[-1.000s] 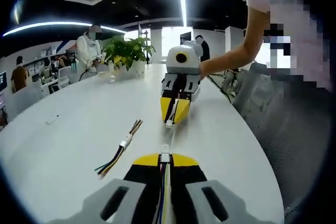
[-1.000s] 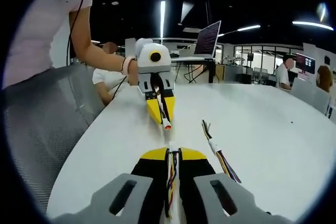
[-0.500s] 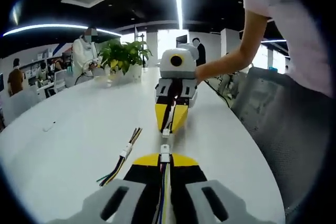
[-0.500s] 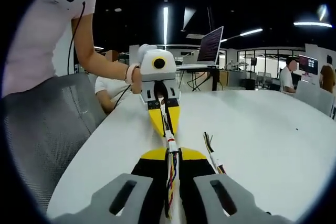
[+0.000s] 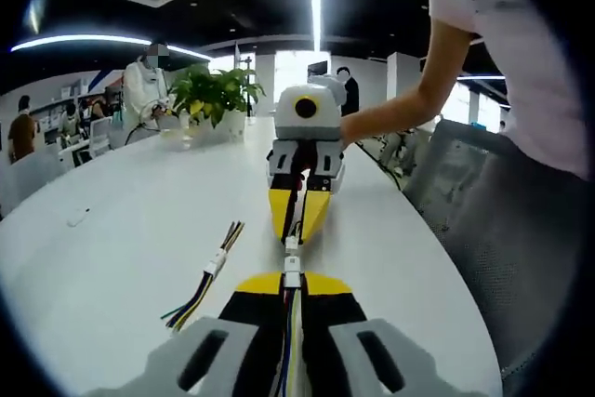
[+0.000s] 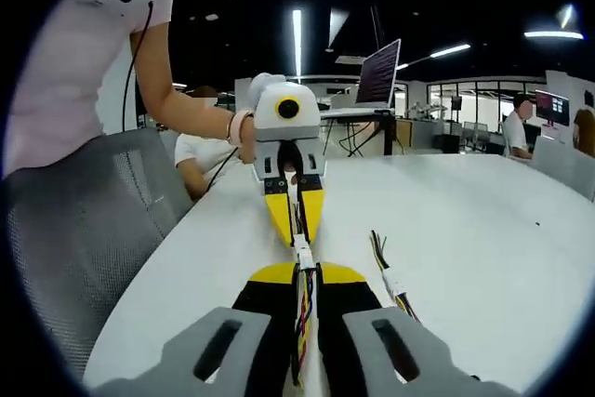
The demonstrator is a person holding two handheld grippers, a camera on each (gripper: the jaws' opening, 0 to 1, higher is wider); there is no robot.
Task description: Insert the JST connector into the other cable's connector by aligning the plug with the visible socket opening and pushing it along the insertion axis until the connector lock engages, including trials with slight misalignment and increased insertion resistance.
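Observation:
In the left gripper view my left gripper [image 5: 292, 278] is shut on a multicoloured wire bundle ending in a white JST connector [image 5: 292, 268]. Facing it, the right gripper [image 5: 297, 228] is shut on its own cable, whose white connector [image 5: 291, 244] meets mine tip to tip just above the white table [image 5: 112, 220]. The right gripper view gives the mirror picture: my right gripper [image 6: 305, 271] clamps its cable, and the joined white connectors [image 6: 303, 254] bridge to the left gripper [image 6: 297, 232]. How deep the plug sits I cannot tell.
A spare cable with a white connector [image 5: 212, 267] [image 6: 391, 282] lies on the table beside the grippers. A grey mesh chair [image 5: 469, 192] [image 6: 84, 220] stands at the table's edge by the person. Far off are a potted plant [image 5: 216, 92] and a laptop [image 6: 379, 70].
The two grippers have closed the gap between them. The connectors, apart a second ago, now touch end to end. The spare cable has stayed put.

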